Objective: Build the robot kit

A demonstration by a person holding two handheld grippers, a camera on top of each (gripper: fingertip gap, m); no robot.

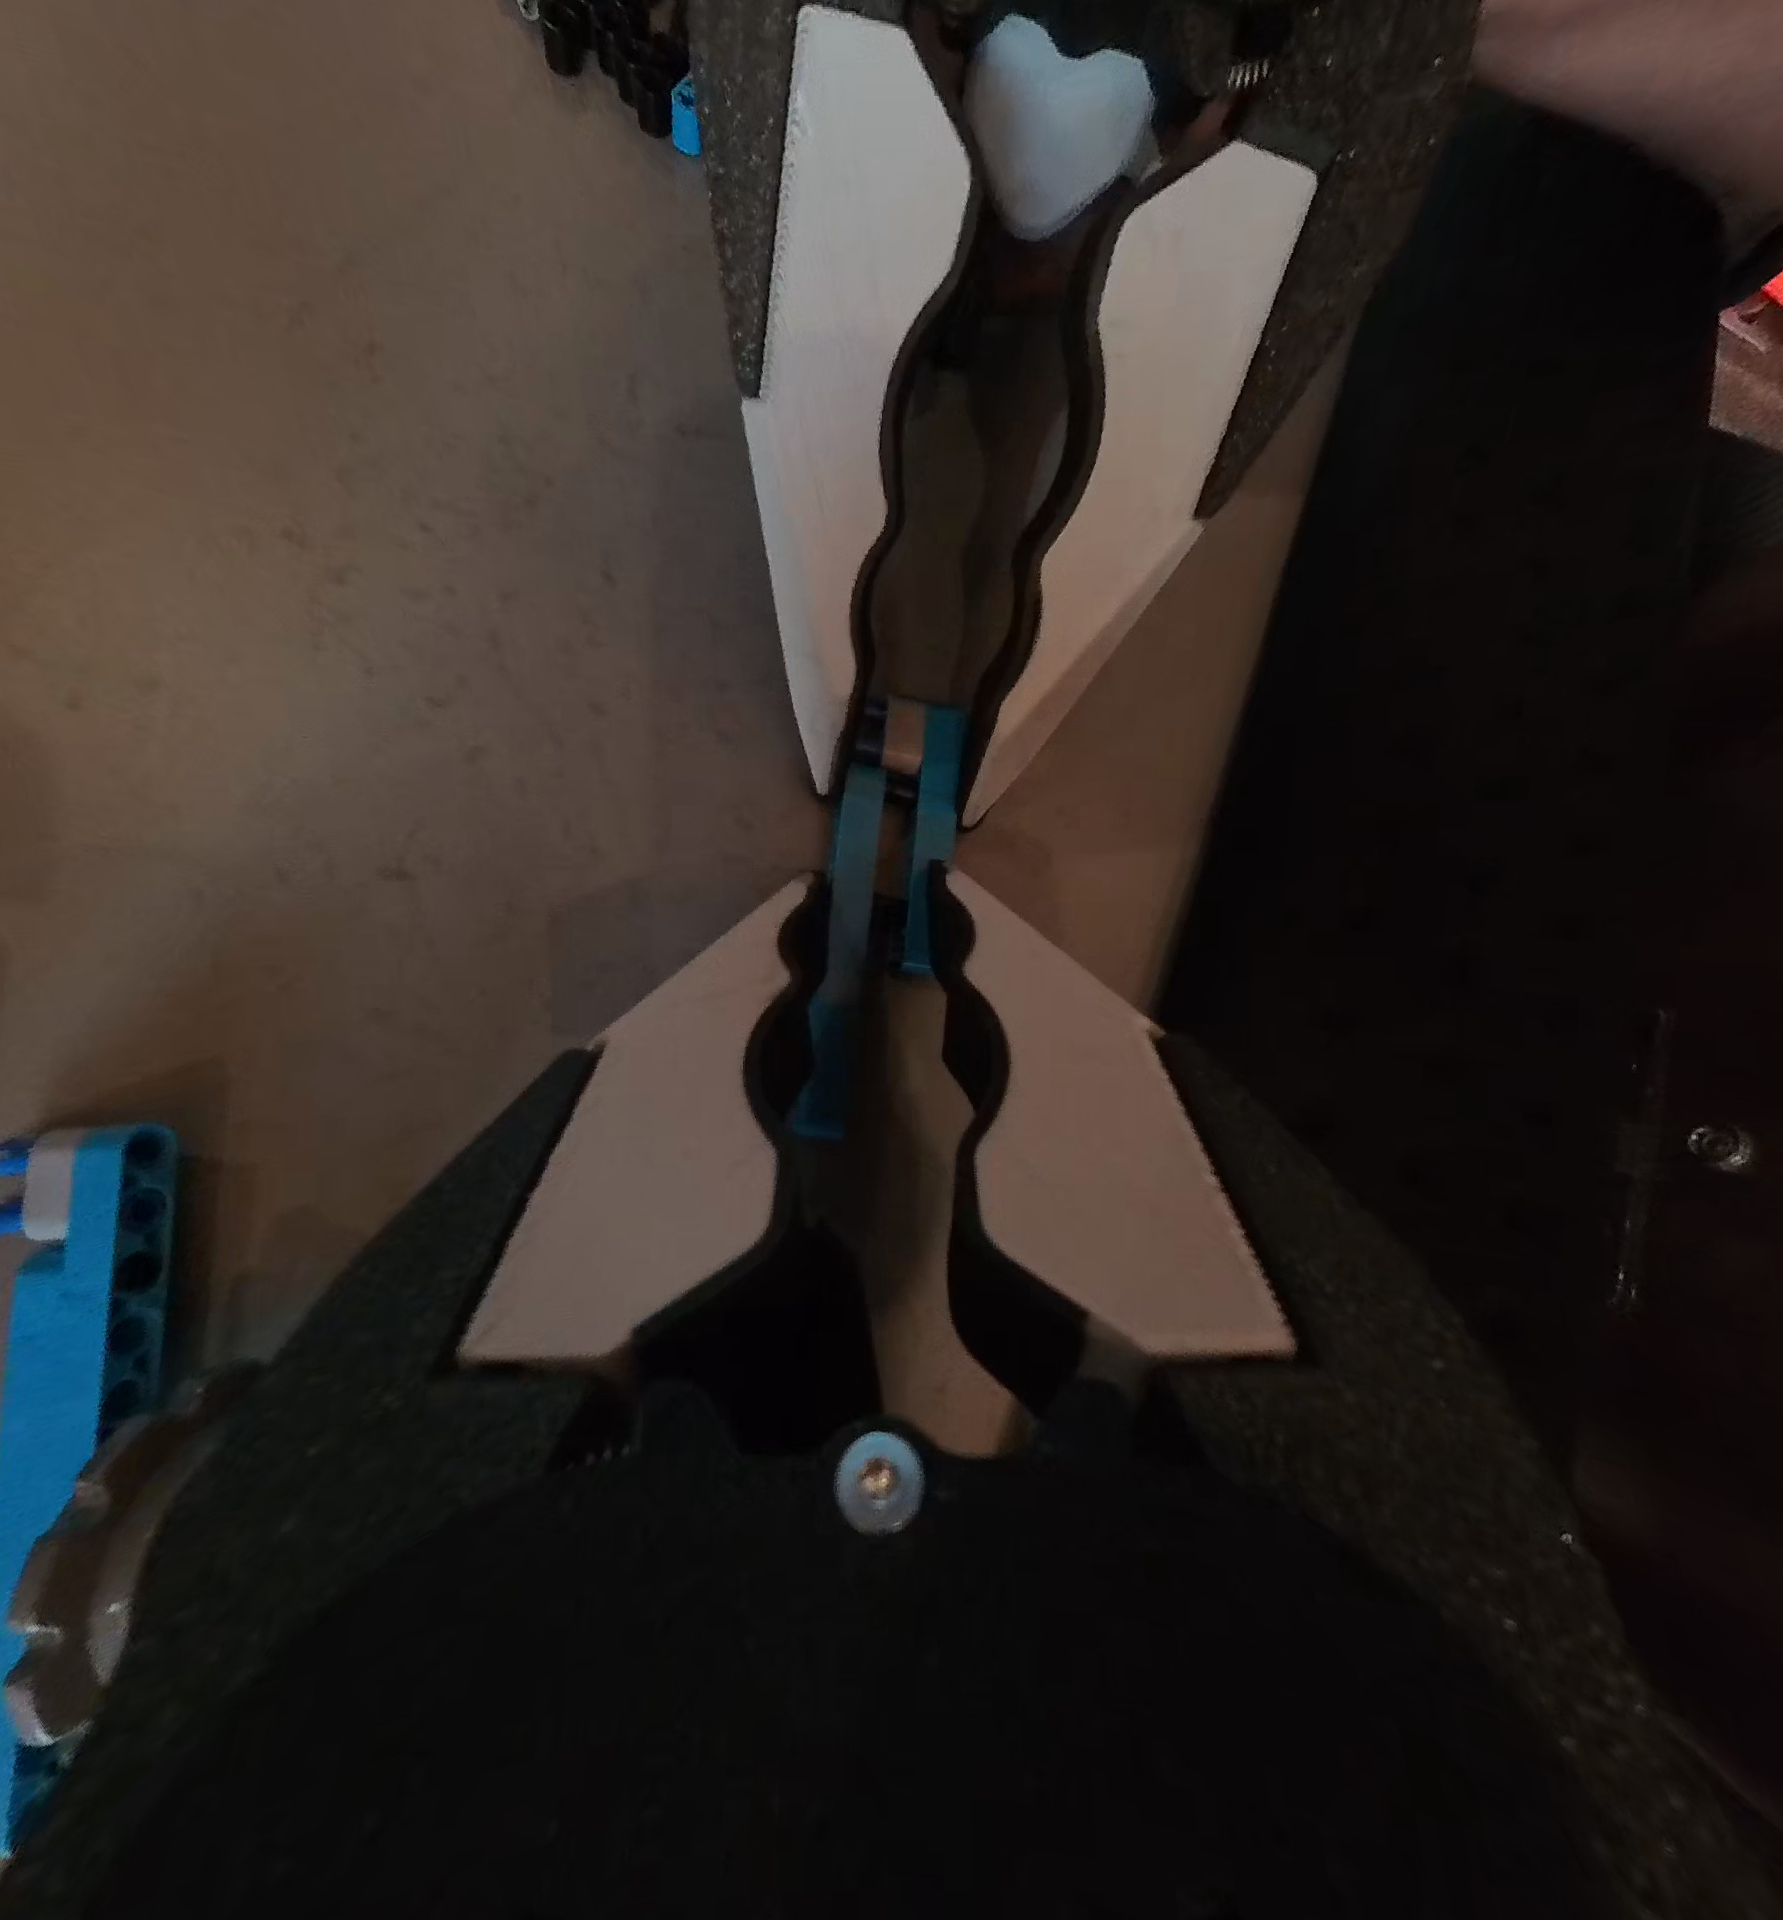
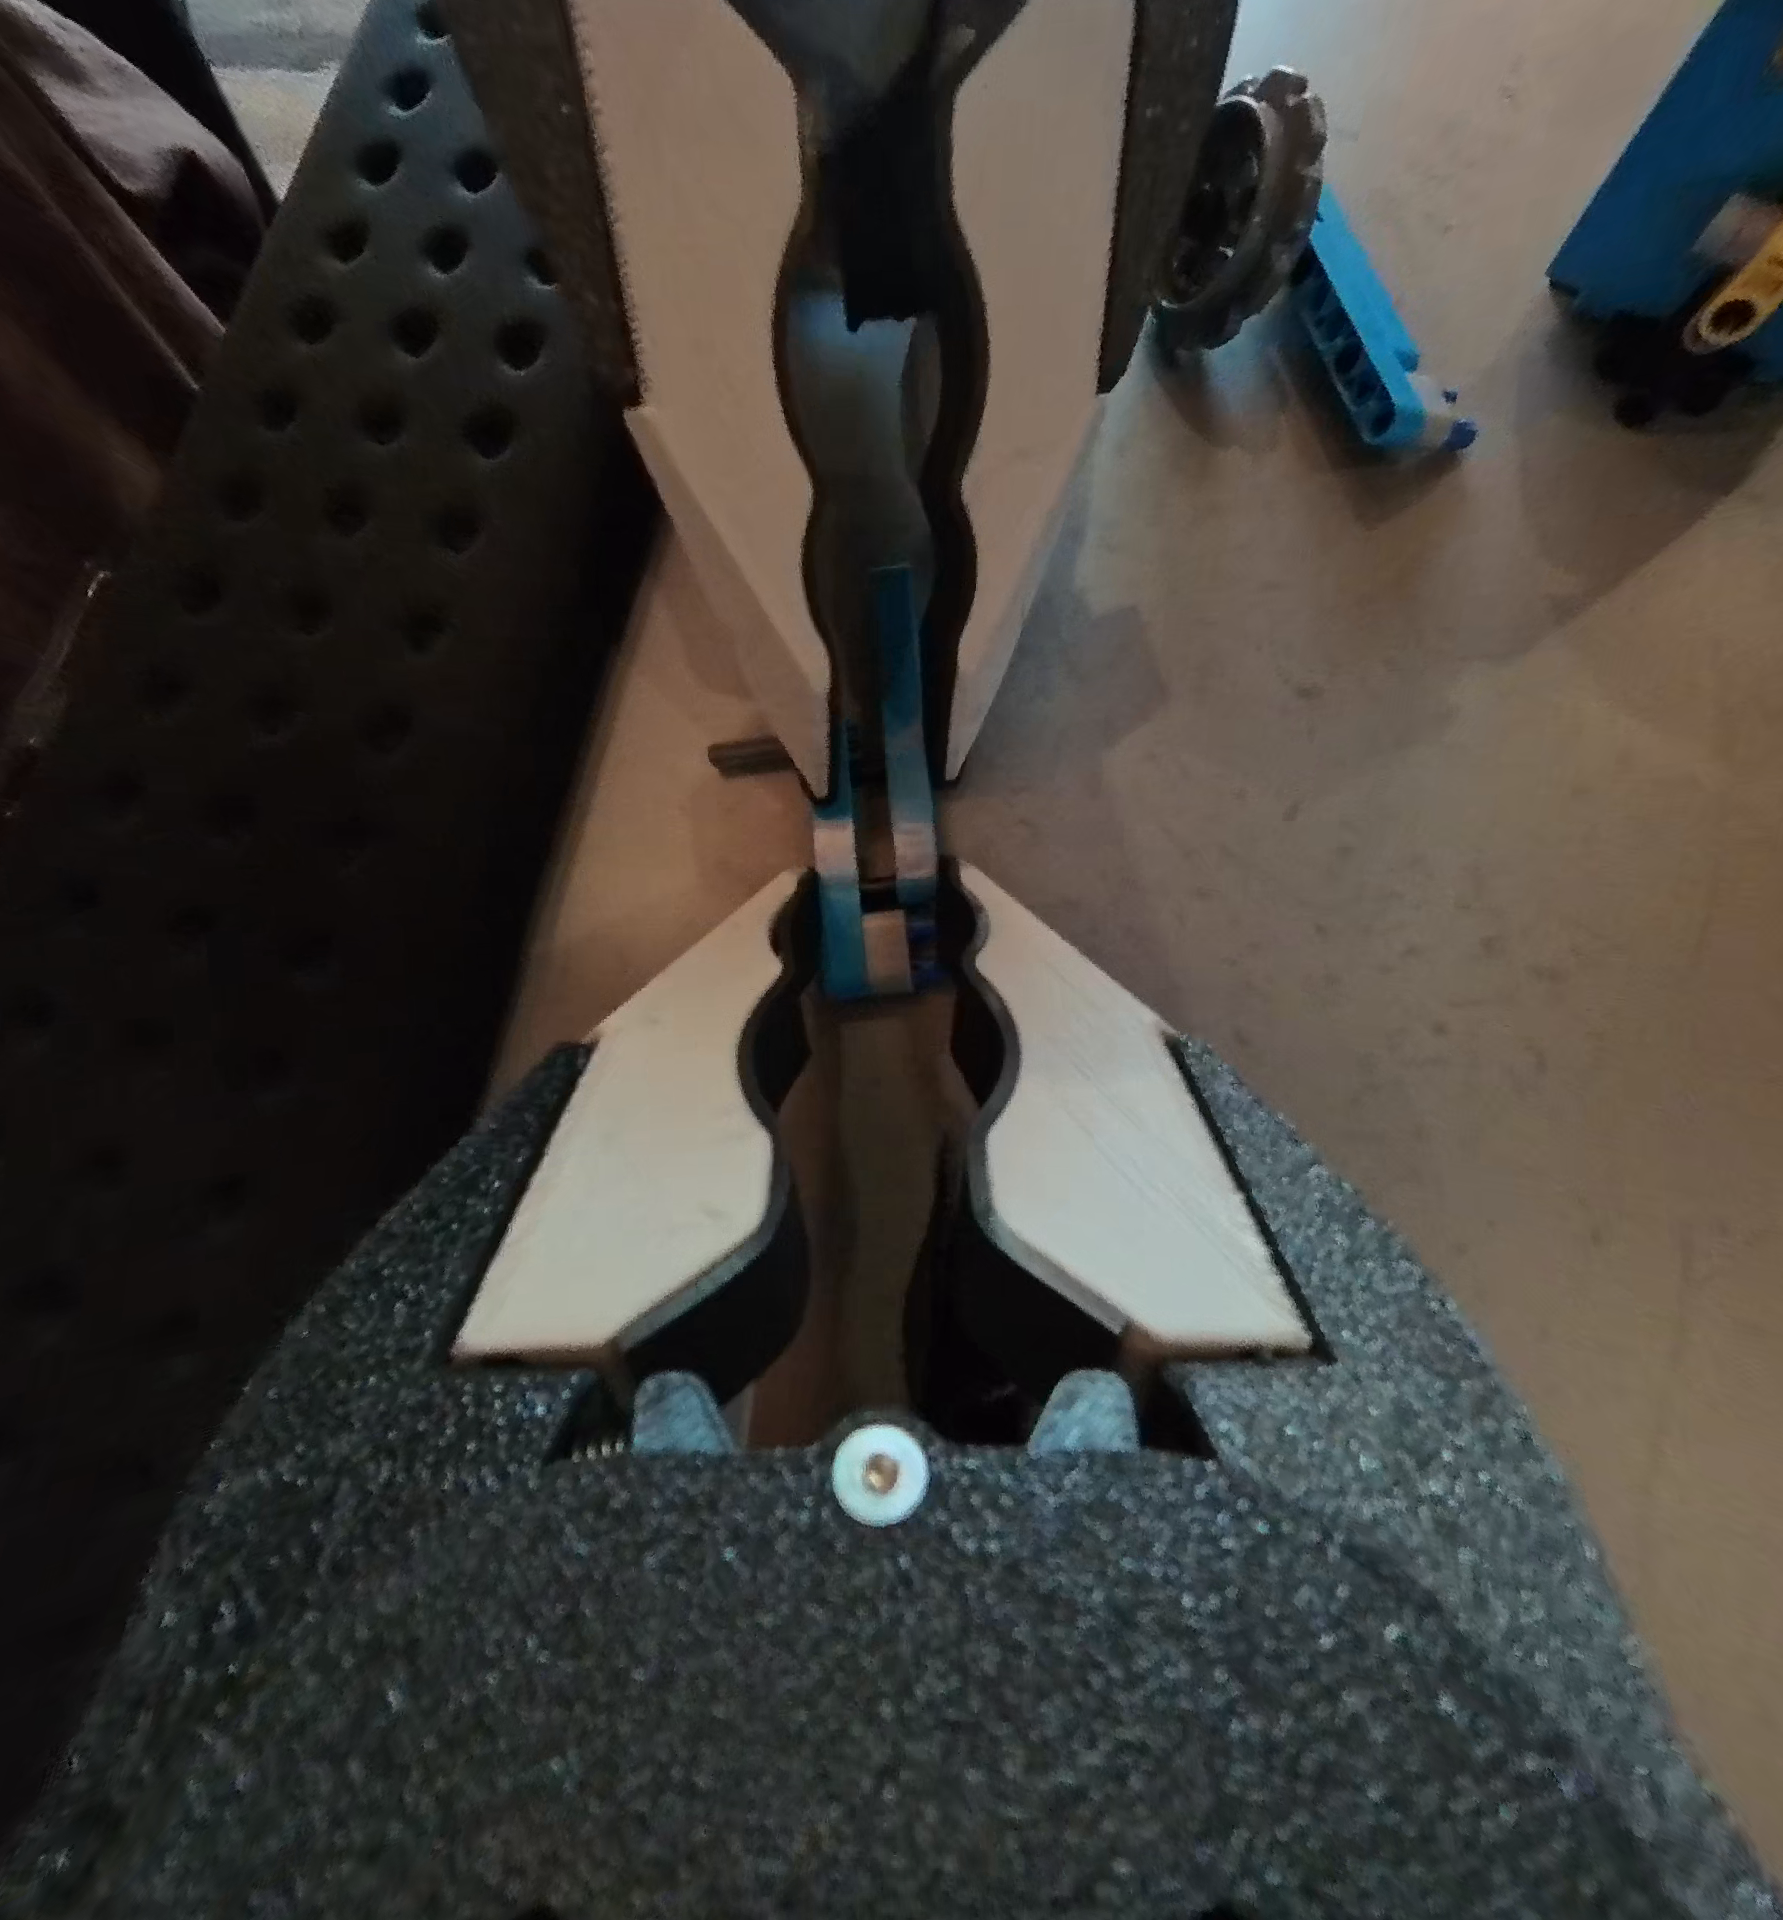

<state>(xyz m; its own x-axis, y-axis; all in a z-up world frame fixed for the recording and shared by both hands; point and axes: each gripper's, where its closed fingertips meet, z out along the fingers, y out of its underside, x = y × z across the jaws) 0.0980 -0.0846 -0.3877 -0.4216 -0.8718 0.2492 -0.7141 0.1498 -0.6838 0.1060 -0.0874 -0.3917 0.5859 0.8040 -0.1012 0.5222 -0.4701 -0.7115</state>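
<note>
your left gripper (image 1: 882, 883) and your right gripper (image 2: 882, 883) meet tip to tip over the tan table (image 1: 347, 623), and both are closed tight on the same small blue beam piece (image 1: 892, 862), which hangs in the air between them. it looks like two thin blue bars joined by dark pins; your left one pinches the near end in its own view, and your right one pinches the other end. a white heart-shaped part (image 1: 1058, 135) sits far up between your right gripper's fingers. on the table to your left lies a long blue beam with holes (image 1: 76, 1403), with a grey toothed wheel (image 1: 76, 1600) on it. a black board with holes (image 2: 326, 520) lies along the table's edge. a blue block build with a yellow bar (image 2: 1718, 187) stands far off.
</note>
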